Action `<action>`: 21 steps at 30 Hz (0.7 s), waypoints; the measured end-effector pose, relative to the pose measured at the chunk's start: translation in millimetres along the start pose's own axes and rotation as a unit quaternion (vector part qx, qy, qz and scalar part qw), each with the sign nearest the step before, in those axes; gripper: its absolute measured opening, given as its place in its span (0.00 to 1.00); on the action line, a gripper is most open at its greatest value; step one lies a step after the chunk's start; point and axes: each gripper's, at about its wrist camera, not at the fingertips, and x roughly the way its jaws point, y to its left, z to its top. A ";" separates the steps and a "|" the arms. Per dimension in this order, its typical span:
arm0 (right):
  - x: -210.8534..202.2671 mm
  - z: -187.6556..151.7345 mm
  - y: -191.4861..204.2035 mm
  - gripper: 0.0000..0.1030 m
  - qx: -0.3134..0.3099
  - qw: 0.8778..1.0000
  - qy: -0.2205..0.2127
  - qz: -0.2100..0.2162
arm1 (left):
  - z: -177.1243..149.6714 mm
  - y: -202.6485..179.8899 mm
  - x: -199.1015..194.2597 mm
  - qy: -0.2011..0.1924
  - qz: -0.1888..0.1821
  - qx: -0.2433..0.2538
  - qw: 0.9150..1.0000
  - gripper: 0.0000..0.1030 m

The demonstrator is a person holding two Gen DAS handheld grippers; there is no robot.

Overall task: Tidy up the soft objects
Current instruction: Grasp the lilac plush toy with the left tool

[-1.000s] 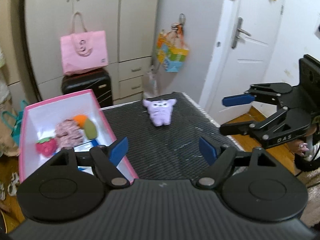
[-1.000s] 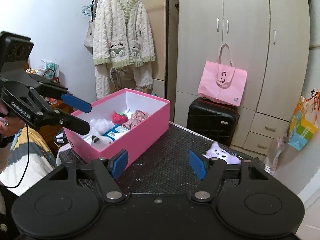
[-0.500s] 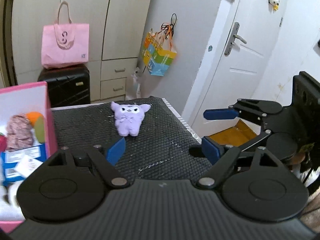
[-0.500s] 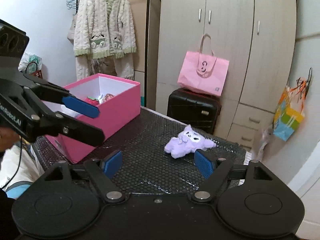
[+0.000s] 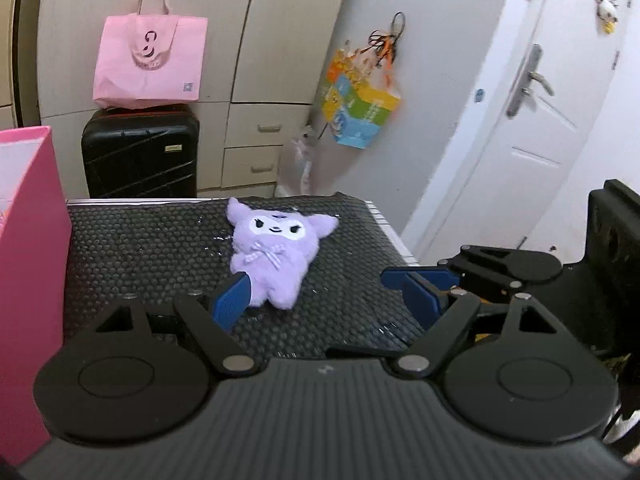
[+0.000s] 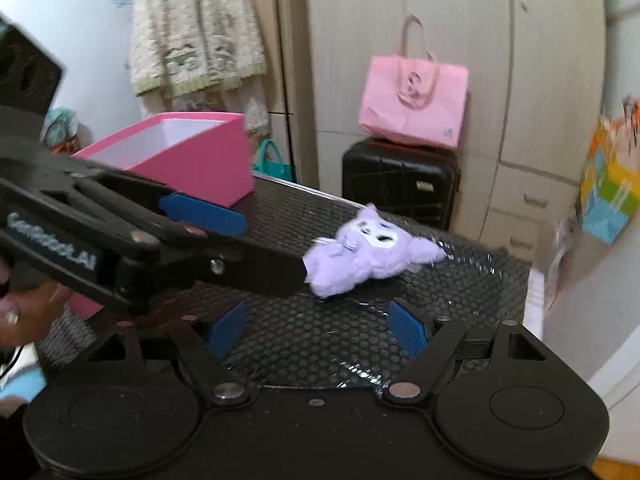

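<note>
Both grippers came closer to the purple plush toy (image 5: 276,256). Left view: left gripper (image 5: 324,300) wide, empty, toy on black mat (image 5: 140,248). Right view: right gripper (image 6: 316,326) wide, empty, pink box (image 6: 200,160) behind.

In the left wrist view the pink box (image 5: 28,280) is cut off by the left edge, so its inside cannot be seen, and the right gripper (image 5: 416,284) runs off the right edge. The left gripper's near pad (image 5: 232,300) covers the purple plush toy's (image 5: 276,256) lower corner. In the right wrist view the hanging cardigan (image 6: 196,36) is blurred, and the colourful bag (image 6: 612,184) is smeared and cut by the right edge.
</note>
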 end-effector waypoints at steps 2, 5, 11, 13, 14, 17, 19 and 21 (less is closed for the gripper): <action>11.5 3.1 -8.3 0.80 0.008 1.000 0.000 0.005 | 3.0 4.8 13.6 -0.001 0.014 -0.016 1.000 0.79; 30.3 8.8 -14.9 0.80 0.003 1.000 0.008 0.016 | 6.8 14.6 36.0 0.005 0.051 -0.042 0.998 0.79; 58.8 8.4 -15.9 0.80 -0.009 1.000 0.013 0.022 | 8.7 32.1 57.3 -0.028 0.070 -0.086 0.993 0.79; 66.4 7.2 -12.6 0.80 -0.018 1.000 0.019 0.008 | 9.2 36.5 64.8 -0.019 0.083 -0.094 0.992 0.78; 68.6 6.7 -10.0 0.80 -0.029 0.999 0.021 0.004 | 9.5 38.9 67.6 -0.015 0.078 -0.100 0.992 0.78; 73.1 5.7 -7.3 0.81 -0.043 0.999 0.025 -0.008 | 5.5 43.1 77.8 0.003 0.066 -0.112 0.992 0.74; 74.3 5.8 -8.7 0.81 -0.042 0.999 0.022 -0.008 | 0.6 42.9 83.3 0.012 0.060 -0.112 0.992 0.65; 75.4 5.7 -10.3 0.81 -0.040 0.999 0.019 -0.009 | -3.6 40.0 83.5 0.007 0.058 -0.111 0.992 0.58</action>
